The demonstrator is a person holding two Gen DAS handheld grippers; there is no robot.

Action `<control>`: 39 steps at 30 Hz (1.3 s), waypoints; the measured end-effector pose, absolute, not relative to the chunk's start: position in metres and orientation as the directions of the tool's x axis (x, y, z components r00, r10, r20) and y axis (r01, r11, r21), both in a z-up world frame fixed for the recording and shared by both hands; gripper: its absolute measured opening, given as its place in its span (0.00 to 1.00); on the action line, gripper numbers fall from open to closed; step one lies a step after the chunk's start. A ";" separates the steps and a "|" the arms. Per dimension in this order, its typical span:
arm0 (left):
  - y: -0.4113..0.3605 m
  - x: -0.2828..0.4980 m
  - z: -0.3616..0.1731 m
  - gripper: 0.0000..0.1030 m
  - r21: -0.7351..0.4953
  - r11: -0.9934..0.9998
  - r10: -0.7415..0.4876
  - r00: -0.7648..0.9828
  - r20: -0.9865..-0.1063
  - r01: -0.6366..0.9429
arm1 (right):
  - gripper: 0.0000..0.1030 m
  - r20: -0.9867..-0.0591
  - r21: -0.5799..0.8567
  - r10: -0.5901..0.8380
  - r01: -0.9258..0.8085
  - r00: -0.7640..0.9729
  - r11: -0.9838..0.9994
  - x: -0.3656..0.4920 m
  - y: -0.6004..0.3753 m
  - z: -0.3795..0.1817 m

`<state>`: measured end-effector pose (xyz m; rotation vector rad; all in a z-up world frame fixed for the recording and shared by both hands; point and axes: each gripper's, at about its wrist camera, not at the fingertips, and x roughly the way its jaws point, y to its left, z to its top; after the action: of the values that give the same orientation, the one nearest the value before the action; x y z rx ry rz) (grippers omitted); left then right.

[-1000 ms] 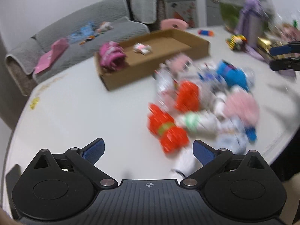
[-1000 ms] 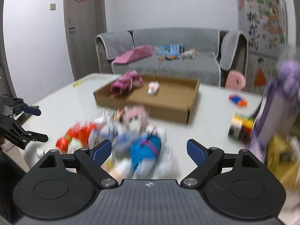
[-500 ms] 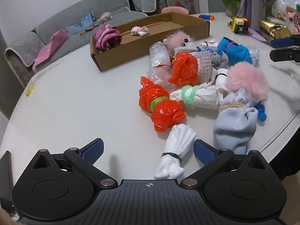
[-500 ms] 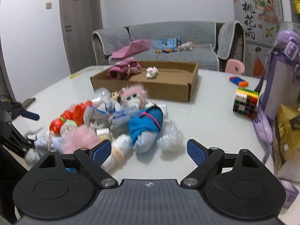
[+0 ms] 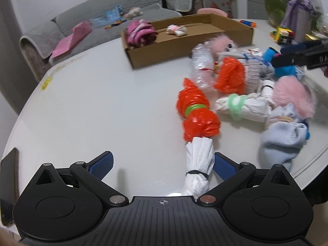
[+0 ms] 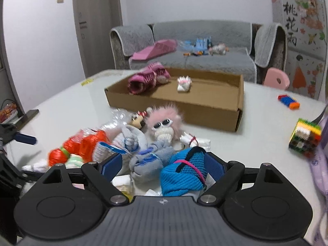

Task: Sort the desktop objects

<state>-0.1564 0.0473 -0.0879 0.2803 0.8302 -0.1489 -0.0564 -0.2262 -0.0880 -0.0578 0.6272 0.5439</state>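
Observation:
A pile of tied cloth and plastic bundles lies on the white table (image 5: 92, 106). My left gripper (image 5: 162, 166) is open, low over the table's near edge, and a white bundle with a black band (image 5: 198, 164) lies between its fingers, close to the right pad. Just beyond it is an orange bundle with a green band (image 5: 196, 114). My right gripper (image 6: 163, 162) has its jaws closing around a blue knit bundle (image 6: 182, 174) and a grey one (image 6: 145, 164); the pads do not press on them. A cardboard box (image 6: 174, 108) behind the pile holds a pink sock (image 6: 147, 80) and a small white bundle (image 6: 183, 83).
A pink fuzzy toy (image 6: 166, 123) sits in the pile in front of the box. A multicolour block cube (image 6: 305, 137) and a purple bag (image 6: 321, 164) stand at the right. A dark phone (image 5: 9, 180) lies at the table's left edge. A grey sofa (image 6: 205, 47) stands behind.
Both grippers have come down and forward onto the pile. The white bundle now lies between the left fingers, and the blue and grey bundles between the right fingers.

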 end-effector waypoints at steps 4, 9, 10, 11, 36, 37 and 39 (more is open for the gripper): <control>0.053 -0.155 -0.088 1.00 0.175 0.961 -0.012 0.664 -0.748 0.213 | 0.82 -0.605 0.129 0.438 -0.460 0.665 0.878 -0.050 -0.231 -0.097; 0.046 -0.155 -0.087 1.00 0.182 0.956 -0.018 0.664 -0.747 0.231 | 0.74 -0.618 0.147 0.425 -0.434 0.661 0.889 -0.053 -0.239 -0.098; 0.044 -0.155 -0.087 1.00 0.186 0.954 -0.017 0.664 -0.747 0.234 | 0.68 -0.618 0.162 0.429 -0.427 0.659 0.889 -0.053 -0.241 -0.098; 0.043 -0.155 -0.087 1.00 0.187 0.954 -0.018 0.665 -0.747 0.236 | 0.65 -0.619 0.169 0.428 -0.421 0.658 0.891 -0.054 -0.243 -0.098; 0.044 -0.159 -0.067 0.39 0.192 0.970 0.050 0.652 -0.756 0.148 | 0.44 -0.554 0.212 0.456 -0.412 0.696 0.886 -0.067 -0.262 -0.080; 0.044 -0.160 -0.066 0.39 0.193 0.970 0.050 0.656 -0.753 0.148 | 0.44 -0.550 0.216 0.459 -0.412 0.698 0.885 -0.067 -0.264 -0.080; 0.043 -0.160 -0.063 0.38 0.197 0.969 0.053 0.660 -0.749 0.146 | 0.44 -0.542 0.220 0.459 -0.409 0.703 0.886 -0.068 -0.265 -0.078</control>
<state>-0.1600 0.0434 -0.0632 0.2499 0.8505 -0.0535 -0.0678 -0.2654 -0.0783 0.0852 0.6259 0.4835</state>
